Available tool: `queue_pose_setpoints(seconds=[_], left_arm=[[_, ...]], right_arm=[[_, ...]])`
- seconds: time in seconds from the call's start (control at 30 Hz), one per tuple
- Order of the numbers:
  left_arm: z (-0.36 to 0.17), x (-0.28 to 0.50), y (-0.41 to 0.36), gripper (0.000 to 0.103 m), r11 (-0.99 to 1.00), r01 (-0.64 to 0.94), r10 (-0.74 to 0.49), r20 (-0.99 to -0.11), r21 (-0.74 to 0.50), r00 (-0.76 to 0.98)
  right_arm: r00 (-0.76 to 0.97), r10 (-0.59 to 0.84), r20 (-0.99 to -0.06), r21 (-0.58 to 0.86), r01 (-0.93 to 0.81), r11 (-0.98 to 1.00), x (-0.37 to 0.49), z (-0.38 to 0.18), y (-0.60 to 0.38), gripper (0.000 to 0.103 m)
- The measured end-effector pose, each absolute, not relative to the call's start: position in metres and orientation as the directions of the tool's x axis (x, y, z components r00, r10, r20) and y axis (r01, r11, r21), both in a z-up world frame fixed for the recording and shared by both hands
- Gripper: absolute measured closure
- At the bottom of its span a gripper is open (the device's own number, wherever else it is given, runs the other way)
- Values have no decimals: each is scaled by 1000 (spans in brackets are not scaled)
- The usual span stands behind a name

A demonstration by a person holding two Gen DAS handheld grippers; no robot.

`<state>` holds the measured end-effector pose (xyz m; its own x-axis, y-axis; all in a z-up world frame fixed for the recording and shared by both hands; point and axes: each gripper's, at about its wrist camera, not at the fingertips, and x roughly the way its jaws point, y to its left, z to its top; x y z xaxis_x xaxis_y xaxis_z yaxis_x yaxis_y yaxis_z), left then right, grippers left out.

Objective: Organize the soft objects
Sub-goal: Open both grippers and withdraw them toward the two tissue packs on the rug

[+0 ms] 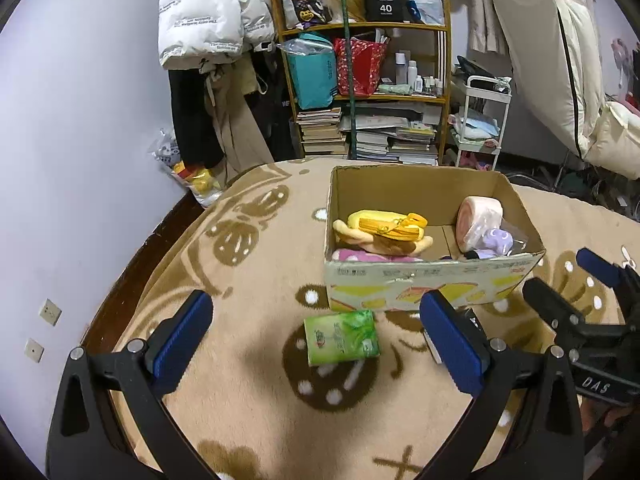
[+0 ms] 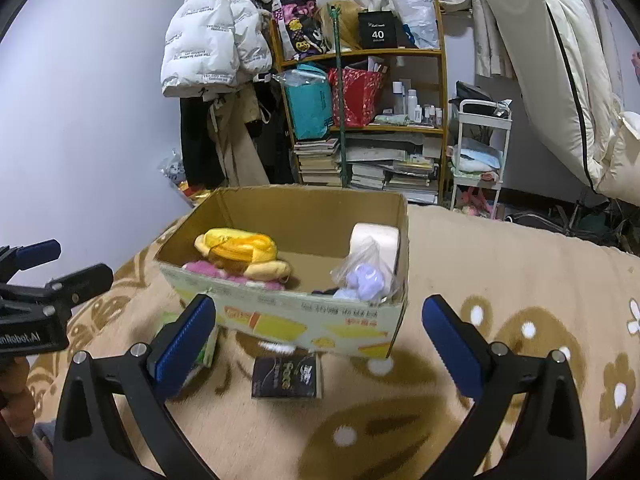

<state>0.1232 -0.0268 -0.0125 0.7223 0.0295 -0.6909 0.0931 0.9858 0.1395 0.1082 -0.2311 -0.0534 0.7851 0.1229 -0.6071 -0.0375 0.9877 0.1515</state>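
An open cardboard box [image 1: 428,286] [image 2: 304,320] stands on a beige patterned blanket [image 1: 248,264]. It holds a yellow plush pouch [image 1: 386,226] [image 2: 240,246], a pink plush [image 1: 372,256], a pink-white roll [image 1: 478,218] [image 2: 376,240] and a bagged purple toy [image 1: 498,240] [image 2: 366,276]. A green tissue pack [image 1: 341,337] lies before the box, between my open left gripper's [image 1: 316,340] fingers; it shows partly behind my right gripper's left finger [image 2: 208,350]. A dark packet [image 2: 287,376] lies between the fingers of my open, empty right gripper [image 2: 320,340].
A shelf [image 1: 364,92] with books, bags and bottles stands behind the bed, with hanging coats [image 1: 212,12] to its left and a white cart [image 1: 480,128] to its right. The blanket's left edge drops off near the wall [image 1: 60,160].
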Motion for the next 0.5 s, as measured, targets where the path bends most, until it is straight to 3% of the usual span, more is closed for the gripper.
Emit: queue_pose_setpoints(seconds=[0.27, 0.5], left_arm=[[-17, 115, -19, 1, 988, 74, 47, -706, 139, 706], [-29, 125, -12, 1, 988, 31, 87, -726, 148, 683]], right_arm=[[780, 91, -619, 68, -62, 996, 91, -51, -214, 0], [756, 93, -647, 79, -54, 995, 98, -64, -206, 0]])
